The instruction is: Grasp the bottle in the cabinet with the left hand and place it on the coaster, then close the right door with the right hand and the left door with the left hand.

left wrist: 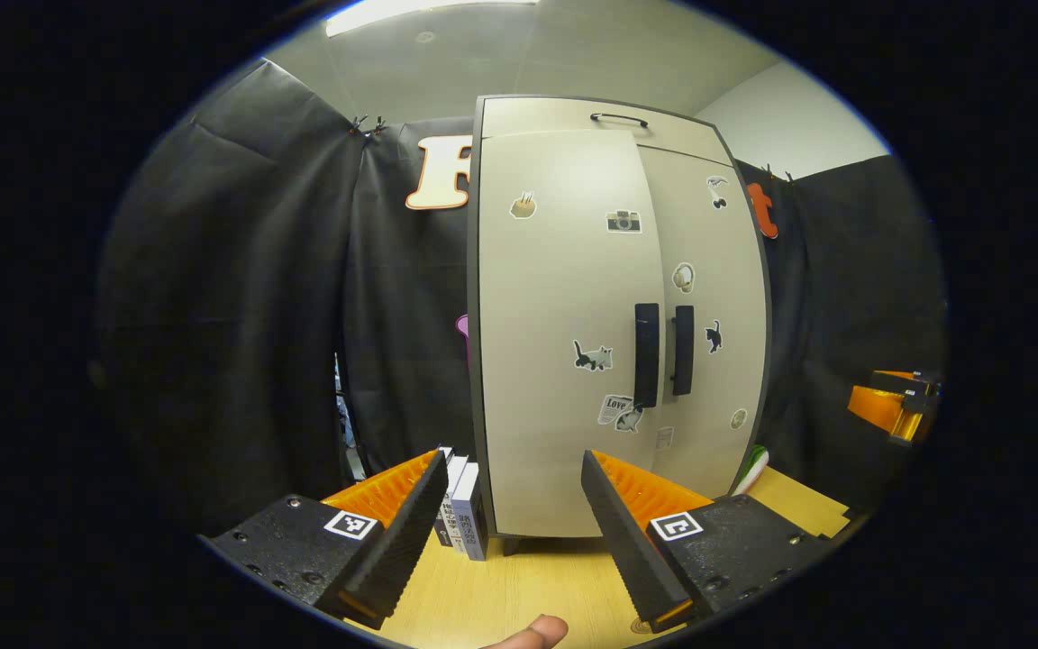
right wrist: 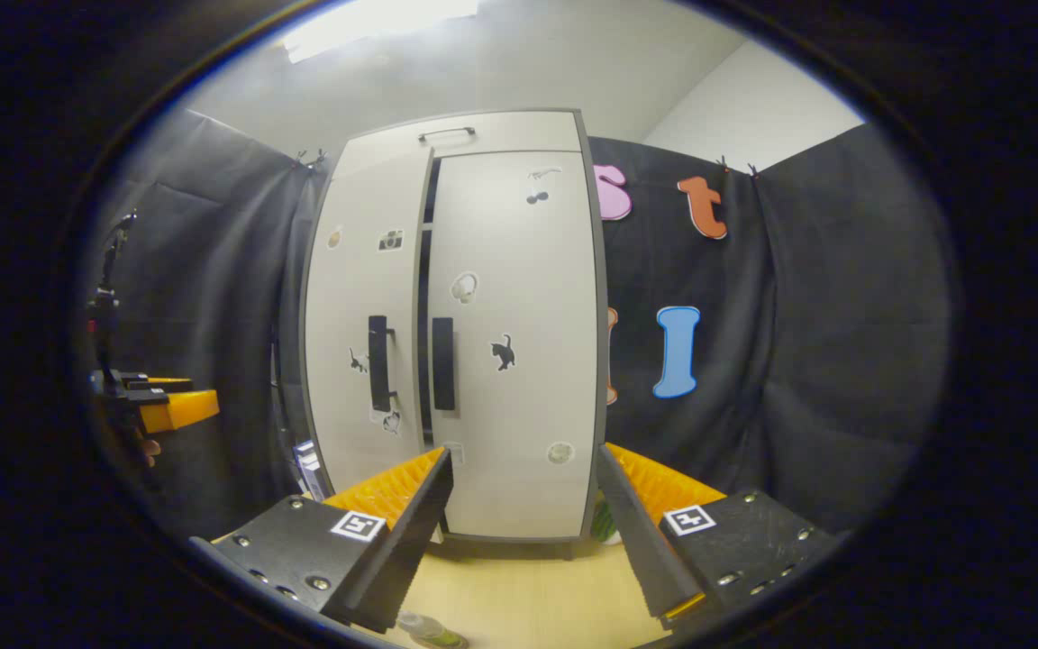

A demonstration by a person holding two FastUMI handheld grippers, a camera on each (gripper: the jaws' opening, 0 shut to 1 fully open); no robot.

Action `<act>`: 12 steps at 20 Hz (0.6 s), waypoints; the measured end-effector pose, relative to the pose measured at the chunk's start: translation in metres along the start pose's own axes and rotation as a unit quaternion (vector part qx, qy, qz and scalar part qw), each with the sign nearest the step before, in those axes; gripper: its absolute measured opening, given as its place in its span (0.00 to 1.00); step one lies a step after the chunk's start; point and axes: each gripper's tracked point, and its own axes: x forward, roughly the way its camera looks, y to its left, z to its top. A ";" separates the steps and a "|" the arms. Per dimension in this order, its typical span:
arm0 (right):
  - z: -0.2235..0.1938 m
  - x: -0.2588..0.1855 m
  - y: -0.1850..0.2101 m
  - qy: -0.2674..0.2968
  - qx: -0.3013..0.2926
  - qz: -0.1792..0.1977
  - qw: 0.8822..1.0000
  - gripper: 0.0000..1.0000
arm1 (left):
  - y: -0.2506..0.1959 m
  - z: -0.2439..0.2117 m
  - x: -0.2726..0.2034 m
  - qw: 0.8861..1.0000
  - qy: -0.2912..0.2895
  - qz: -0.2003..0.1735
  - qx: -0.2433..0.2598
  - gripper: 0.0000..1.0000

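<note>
Now both tongs, left gripper (left wrist: 512,527) and right gripper (right wrist: 523,532), gape empty before the pale two-door cabinet (left wrist: 614,315) at the wooden desk's (left wrist: 528,586) back edge. Left door stands slightly ajar. Clear bottle (right wrist: 424,628) sits at the front edge. Risk: a careless left-door push clips the handles.

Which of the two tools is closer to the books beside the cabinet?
The left tool: the books stand just past its fingers, left of the cabinet. The right tool faces the cabinet's right door, farther away.

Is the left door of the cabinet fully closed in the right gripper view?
No, a dark gap runs between the left door and the right door, so it stands slightly ajar.
</note>
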 end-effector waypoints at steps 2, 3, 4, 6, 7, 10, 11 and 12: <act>0.000 0.002 -0.002 0.000 -0.006 -0.006 1.000 0.96 | -0.007 -0.001 0.001 1.000 -0.004 -0.008 -0.012 0.94; 0.001 0.003 -0.004 0.001 -0.007 -0.011 1.000 0.97 | -0.009 -0.004 0.000 1.000 -0.002 -0.009 -0.014 0.94; 0.001 0.004 -0.004 0.000 -0.007 -0.012 1.000 0.96 | -0.010 -0.004 0.000 1.000 -0.003 -0.008 -0.011 0.95; 0.005 0.006 -0.002 -0.005 -0.011 -0.008 1.000 0.96 | -0.012 -0.004 0.002 1.000 -0.005 -0.004 -0.007 0.95; 0.007 0.007 -0.002 -0.007 -0.016 -0.010 1.000 0.93 | -0.015 -0.003 0.003 1.000 -0.008 -0.006 -0.005 0.95; 0.009 0.010 -0.004 -0.009 -0.023 -0.017 1.000 0.96 | -0.021 0.001 0.005 1.000 -0.019 -0.015 -0.004 0.95; 0.009 0.012 -0.002 -0.008 -0.021 -0.019 1.000 0.96 | -0.021 0.001 0.006 1.000 -0.020 -0.015 -0.001 0.94; 0.009 0.013 -0.001 -0.006 -0.020 -0.019 1.000 0.93 | -0.023 0.000 0.007 1.000 -0.021 -0.019 0.001 0.95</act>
